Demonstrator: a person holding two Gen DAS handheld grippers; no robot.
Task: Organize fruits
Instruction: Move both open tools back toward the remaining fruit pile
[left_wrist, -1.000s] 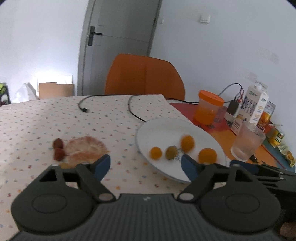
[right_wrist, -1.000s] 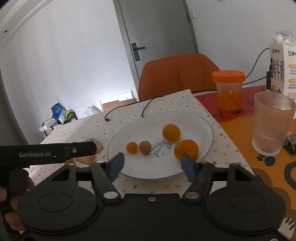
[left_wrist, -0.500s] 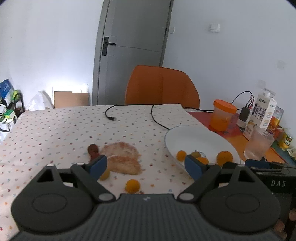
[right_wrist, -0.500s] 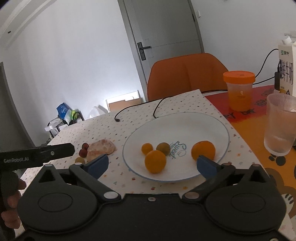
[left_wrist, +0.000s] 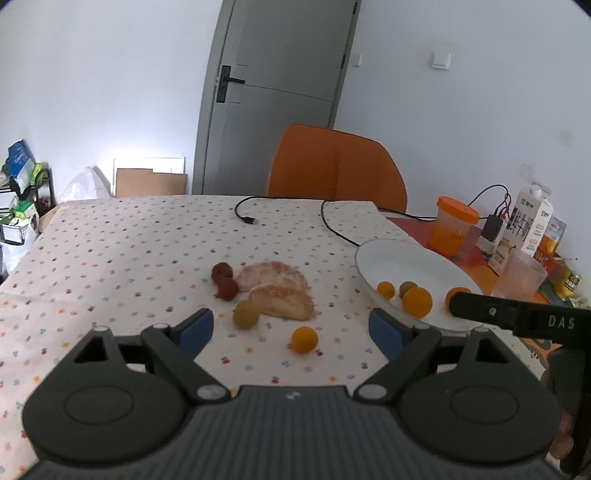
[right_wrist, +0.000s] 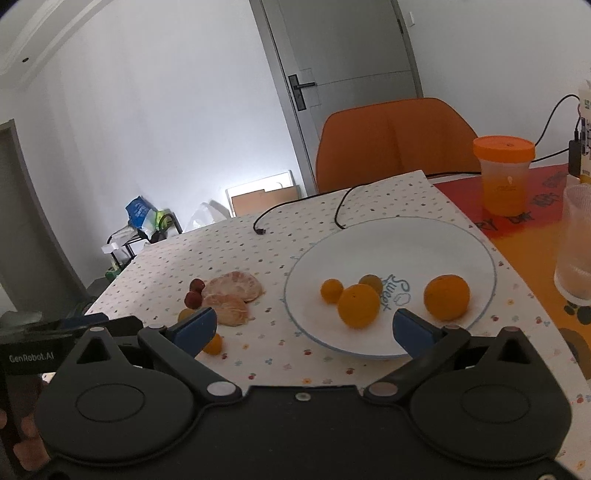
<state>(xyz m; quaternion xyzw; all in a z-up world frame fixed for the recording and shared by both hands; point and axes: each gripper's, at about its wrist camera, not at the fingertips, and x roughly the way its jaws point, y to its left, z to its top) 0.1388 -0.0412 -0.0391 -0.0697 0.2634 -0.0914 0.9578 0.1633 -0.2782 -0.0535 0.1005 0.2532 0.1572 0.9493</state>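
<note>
Fruits are sitting split: four on the plate (right_wrist: 480, 254), others lying on the desk (left_wrist: 129, 251). Left gripper (left_wrist: 291, 328) and right gripper (right_wrist: 304, 328) fingers are standing apart, gripping nothing.

A: Free room around the white plate (right_wrist: 480, 251)?
B: The dotted cloth (left_wrist: 129, 251) on its door side lies bare save a black cable (left_wrist: 332, 225). Away from the ribbed glass (right_wrist: 576, 258), peeled halves (left_wrist: 280, 291) and small loose fruits (left_wrist: 304, 339) crowd the cloth.
A: Opposite side?
B: Glass and orange-lidded cup (right_wrist: 504, 173) stand near.
</note>
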